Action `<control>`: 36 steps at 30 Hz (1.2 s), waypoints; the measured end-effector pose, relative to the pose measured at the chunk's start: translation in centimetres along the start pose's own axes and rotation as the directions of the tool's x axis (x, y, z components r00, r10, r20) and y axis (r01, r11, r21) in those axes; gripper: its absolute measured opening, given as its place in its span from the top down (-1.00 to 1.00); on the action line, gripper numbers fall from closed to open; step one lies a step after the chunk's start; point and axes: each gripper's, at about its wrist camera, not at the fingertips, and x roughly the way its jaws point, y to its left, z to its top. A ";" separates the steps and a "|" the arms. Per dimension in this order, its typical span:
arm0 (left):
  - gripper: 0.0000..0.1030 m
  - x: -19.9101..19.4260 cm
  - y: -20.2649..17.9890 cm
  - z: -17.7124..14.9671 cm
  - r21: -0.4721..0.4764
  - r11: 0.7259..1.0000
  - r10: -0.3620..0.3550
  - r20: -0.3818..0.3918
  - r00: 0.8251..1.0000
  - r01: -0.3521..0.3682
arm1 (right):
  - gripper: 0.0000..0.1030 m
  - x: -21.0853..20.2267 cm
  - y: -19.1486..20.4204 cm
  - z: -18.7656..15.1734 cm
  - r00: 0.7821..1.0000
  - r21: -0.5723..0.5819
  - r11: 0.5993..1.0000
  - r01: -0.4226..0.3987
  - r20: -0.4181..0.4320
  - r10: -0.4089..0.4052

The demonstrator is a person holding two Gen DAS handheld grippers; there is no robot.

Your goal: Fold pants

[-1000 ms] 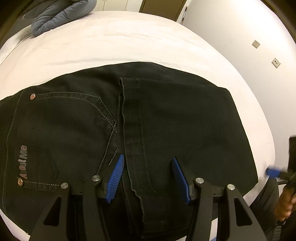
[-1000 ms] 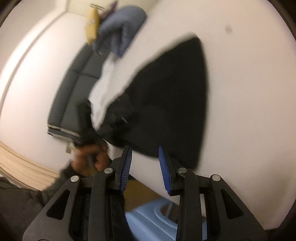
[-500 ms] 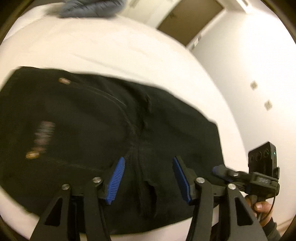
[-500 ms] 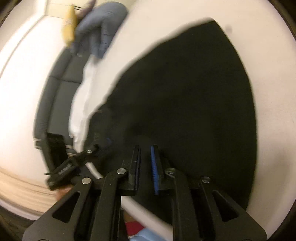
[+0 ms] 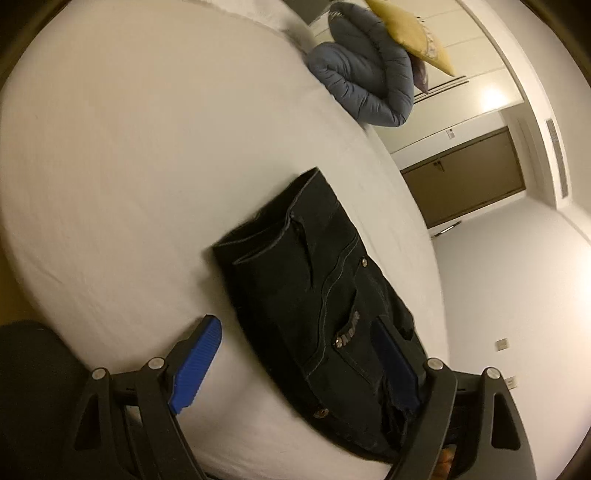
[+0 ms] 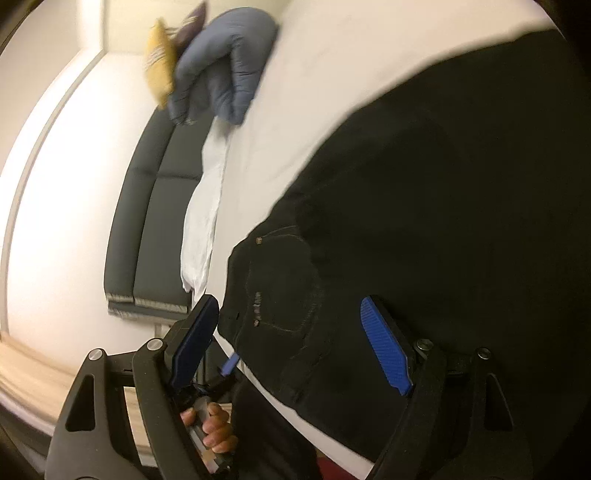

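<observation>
The left gripper (image 5: 295,365) is hovering, fingers spread, folded black pants (image 5: 325,295) lying between them on the bed (image 5: 129,166). The right gripper (image 6: 291,347) is gaping wide over the pants (image 6: 443,221).

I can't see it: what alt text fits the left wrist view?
Folded black pants lie on a white bed, between the open blue-padded claw. A grey jacket and yellow pillow sit at the far end.
</observation>
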 end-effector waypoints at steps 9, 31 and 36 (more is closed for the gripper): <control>-0.60 2.7 0.8 0.4 -0.094 0.993 -0.070 -0.043 0.997 0.066 | -0.42 -0.6 -0.7 1.0 0.999 0.010 0.999 -0.037 0.003 0.037; 0.76 2.1 -7.4 -0.1 0.151 0.988 -0.030 0.019 0.999 0.027 | -0.28 7.3 2.2 4.3 0.978 -0.088 0.980 0.181 -0.093 -0.189; 0.76 1.9 -13.9 -2.2 0.383 0.924 -0.006 0.028 1.000 -0.005 | -0.28 3.7 4.5 5.4 0.994 -0.081 0.995 0.061 -0.088 -0.068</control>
